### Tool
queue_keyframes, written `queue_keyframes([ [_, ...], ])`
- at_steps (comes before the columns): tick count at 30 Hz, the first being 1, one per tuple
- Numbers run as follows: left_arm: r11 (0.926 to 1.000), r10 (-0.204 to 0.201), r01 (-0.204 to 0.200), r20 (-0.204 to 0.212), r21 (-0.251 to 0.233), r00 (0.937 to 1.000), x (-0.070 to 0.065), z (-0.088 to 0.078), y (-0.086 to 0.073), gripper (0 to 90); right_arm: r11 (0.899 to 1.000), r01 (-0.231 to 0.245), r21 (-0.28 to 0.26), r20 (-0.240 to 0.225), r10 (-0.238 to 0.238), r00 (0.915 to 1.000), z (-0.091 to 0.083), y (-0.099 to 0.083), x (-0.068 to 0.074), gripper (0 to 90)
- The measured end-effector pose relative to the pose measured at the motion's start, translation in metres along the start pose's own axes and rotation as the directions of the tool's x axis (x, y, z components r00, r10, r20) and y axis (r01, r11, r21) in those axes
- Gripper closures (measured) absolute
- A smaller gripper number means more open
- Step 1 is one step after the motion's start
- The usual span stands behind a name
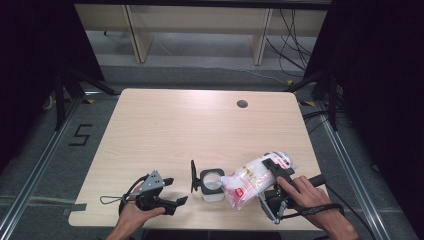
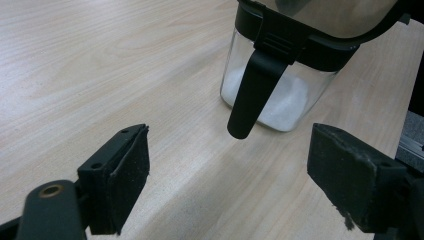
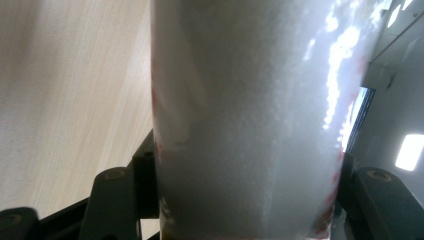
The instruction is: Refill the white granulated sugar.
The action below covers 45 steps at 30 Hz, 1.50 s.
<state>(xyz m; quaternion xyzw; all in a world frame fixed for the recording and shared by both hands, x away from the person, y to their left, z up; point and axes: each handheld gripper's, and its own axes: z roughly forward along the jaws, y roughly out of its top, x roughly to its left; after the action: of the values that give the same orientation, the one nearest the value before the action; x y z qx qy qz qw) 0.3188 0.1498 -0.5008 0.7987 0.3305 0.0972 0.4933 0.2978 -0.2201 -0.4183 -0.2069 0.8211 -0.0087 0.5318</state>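
- Step in hand, as I read it: pouring white grains from the bag (image 1: 252, 181) into the jar (image 1: 212, 185) near the table (image 1: 200, 125) front edge.
- Right gripper (image 1: 274, 172): jaws clamped on the bag's body, one pad each side; the right gripper view has the bag (image 3: 250, 120) wedged between both jaws.
- Bag lies tilted, mouth at about 9 o'clock from the right hand (image 1: 305, 192), its tip right over the jar's open top.
- Jar sits at approx 3 o'clock from the left gripper (image 1: 172, 192), close by. Its lid (image 1: 193, 176) stands flipped up on the 9 o'clock side of the jar.
- Left gripper: jaws apart, nothing between them, resting low by the table edge. In the left gripper view the jar (image 2: 280, 90) is at 1 o'clock ahead of the jaws, a shallow layer of white in the bottom, black latch (image 2: 252, 95) hanging down the front wall.
- To do it well:
  - keep bag mouth centred over the opening, w/ no gap to the rim, else grains spill on the table.
  - raise the bag's rear end slowly; a soft bag can slump and dump all at once.
  - don't squeeze harder, that may burst or fold the bag.
  - left gripper could steady the jar wall if it starts to slide.
  - watch fill level thru the clear wall; stop short of the black collar.
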Motion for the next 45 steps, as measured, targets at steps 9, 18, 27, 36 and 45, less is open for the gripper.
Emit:
queue_keyframes([
  [9, 1.0000, 0.008, -0.008, 0.001, 0.004, 1.0000, 0.000, 0.000, 0.000, 16.7, 0.999, -0.048, -0.013, 0.002, 0.048, 0.9989, -0.005, 0.005, 0.006, 40.7],
  [18, 1.0000, 0.005, -0.005, 0.002, 0.002, 1.0000, 0.000, 0.000, 0.000, 16.7, 1.000, -0.010, -0.005, -0.006, 0.010, 0.9999, 0.001, 0.008, -0.001, 40.7],
  [27, 0.9999, 0.013, -0.013, 0.001, 0.008, 0.9999, 0.001, 0.000, 0.000, 16.7, 1.000, -0.005, -0.002, 0.005, 0.005, 1.0000, -0.001, 0.002, -0.002, 40.8],
  [36, 0.9998, 0.015, -0.015, 0.001, 0.012, 0.9999, 0.002, -0.002, 0.001, 16.7, 1.000, 0.003, -0.031, 0.010, -0.003, 0.9999, 0.002, 0.010, -0.004, 40.8],
  [45, 0.9998, 0.014, -0.014, -0.001, 0.011, 0.9999, 0.002, -0.001, 0.001, 16.7, 1.000, 0.005, -0.004, 0.002, -0.005, 1.0000, -0.001, 0.007, -0.005, 40.8],
])
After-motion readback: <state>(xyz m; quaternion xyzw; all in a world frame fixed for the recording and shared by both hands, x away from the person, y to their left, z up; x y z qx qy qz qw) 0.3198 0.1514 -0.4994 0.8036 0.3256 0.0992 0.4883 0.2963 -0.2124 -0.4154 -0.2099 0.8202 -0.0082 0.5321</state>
